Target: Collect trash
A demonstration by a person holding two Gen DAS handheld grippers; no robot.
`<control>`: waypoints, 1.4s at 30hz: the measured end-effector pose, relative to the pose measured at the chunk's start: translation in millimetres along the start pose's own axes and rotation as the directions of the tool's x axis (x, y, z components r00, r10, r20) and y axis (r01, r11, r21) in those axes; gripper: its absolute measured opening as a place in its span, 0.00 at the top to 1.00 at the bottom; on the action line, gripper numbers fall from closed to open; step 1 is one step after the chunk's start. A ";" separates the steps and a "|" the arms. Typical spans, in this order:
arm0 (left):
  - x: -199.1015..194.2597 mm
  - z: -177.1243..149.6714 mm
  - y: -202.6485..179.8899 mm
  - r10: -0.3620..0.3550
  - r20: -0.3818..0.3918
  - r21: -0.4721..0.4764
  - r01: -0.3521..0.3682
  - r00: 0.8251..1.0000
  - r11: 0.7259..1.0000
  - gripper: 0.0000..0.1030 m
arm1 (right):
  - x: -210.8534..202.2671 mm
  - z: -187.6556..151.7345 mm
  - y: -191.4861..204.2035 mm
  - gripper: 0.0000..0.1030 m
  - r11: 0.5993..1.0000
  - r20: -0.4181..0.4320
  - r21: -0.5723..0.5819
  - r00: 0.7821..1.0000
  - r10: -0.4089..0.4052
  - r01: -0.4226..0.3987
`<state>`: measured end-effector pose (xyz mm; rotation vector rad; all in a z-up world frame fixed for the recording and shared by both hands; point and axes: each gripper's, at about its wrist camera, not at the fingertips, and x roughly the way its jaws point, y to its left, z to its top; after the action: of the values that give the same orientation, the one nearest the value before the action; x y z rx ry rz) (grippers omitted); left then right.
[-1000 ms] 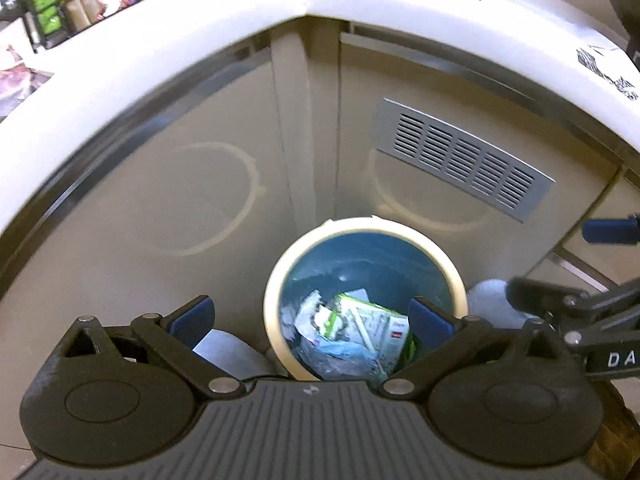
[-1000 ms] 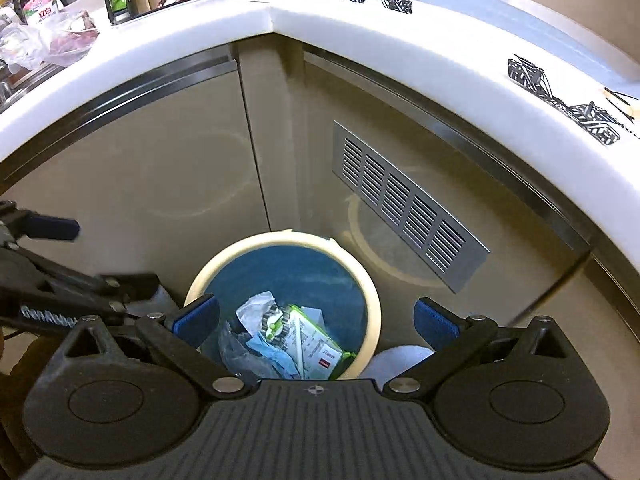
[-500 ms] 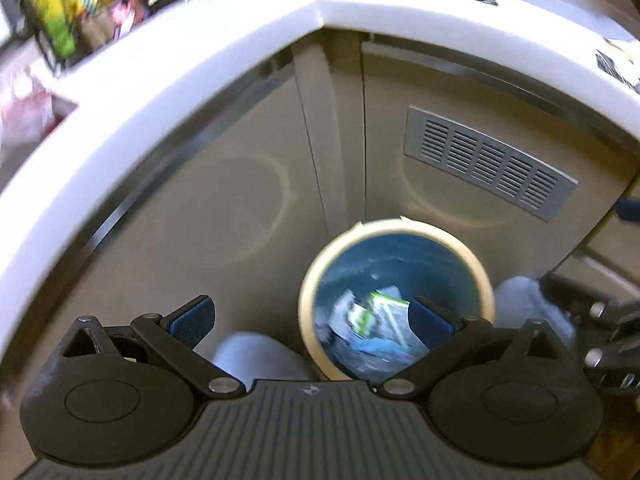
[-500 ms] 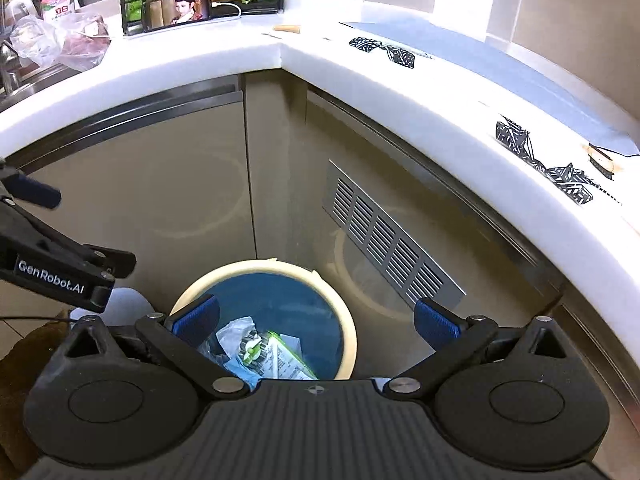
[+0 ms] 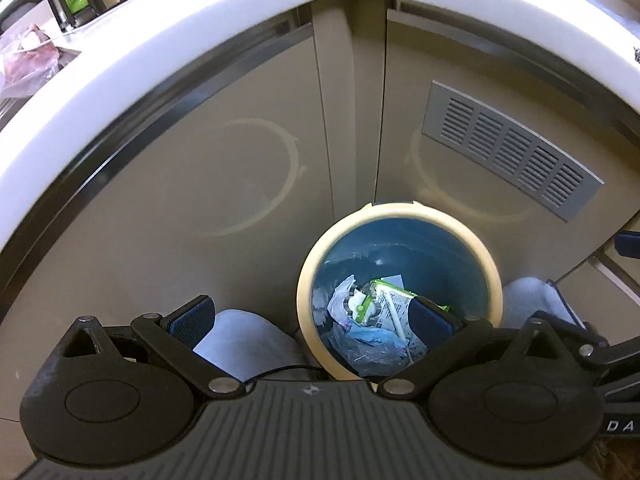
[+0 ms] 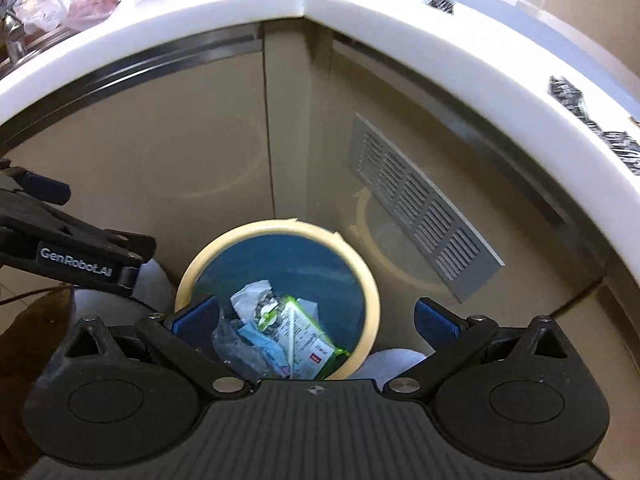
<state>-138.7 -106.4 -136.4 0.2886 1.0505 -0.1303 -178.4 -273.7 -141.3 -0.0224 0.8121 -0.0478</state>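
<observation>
Bin point(image 5: 400, 216) on floor in cabinet corner, below my two grippers; trash point(image 5: 376, 312) lies in its bottom, packet point(image 6: 304, 332) on top of wrappers; vent grille point(image 5: 512, 152) on cabinet door right of bin; countertop point(image 5: 160, 36) above and behind; bagged items point(image 6: 80, 0) on counter, far left; my left gripper point(image 5: 310, 316) left of right gripper point(image 6: 316, 316).

Cream-rimmed blue bin point(image 5: 400, 216) upright in cabinet corner; crumpled wrappers point(image 5: 376, 312) inside.
</observation>
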 end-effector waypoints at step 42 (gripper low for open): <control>61.5 -6.9 -0.8 -0.005 -0.172 0.022 0.009 0.985 1.000 0.00 | 64.5 5.5 0.0 0.00 0.997 -0.230 0.071 0.973 -0.026 0.043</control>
<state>-114.2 -103.2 -193.2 0.3207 1.2223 -0.1252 -130.0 -277.0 -184.3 0.0410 1.0401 -0.1155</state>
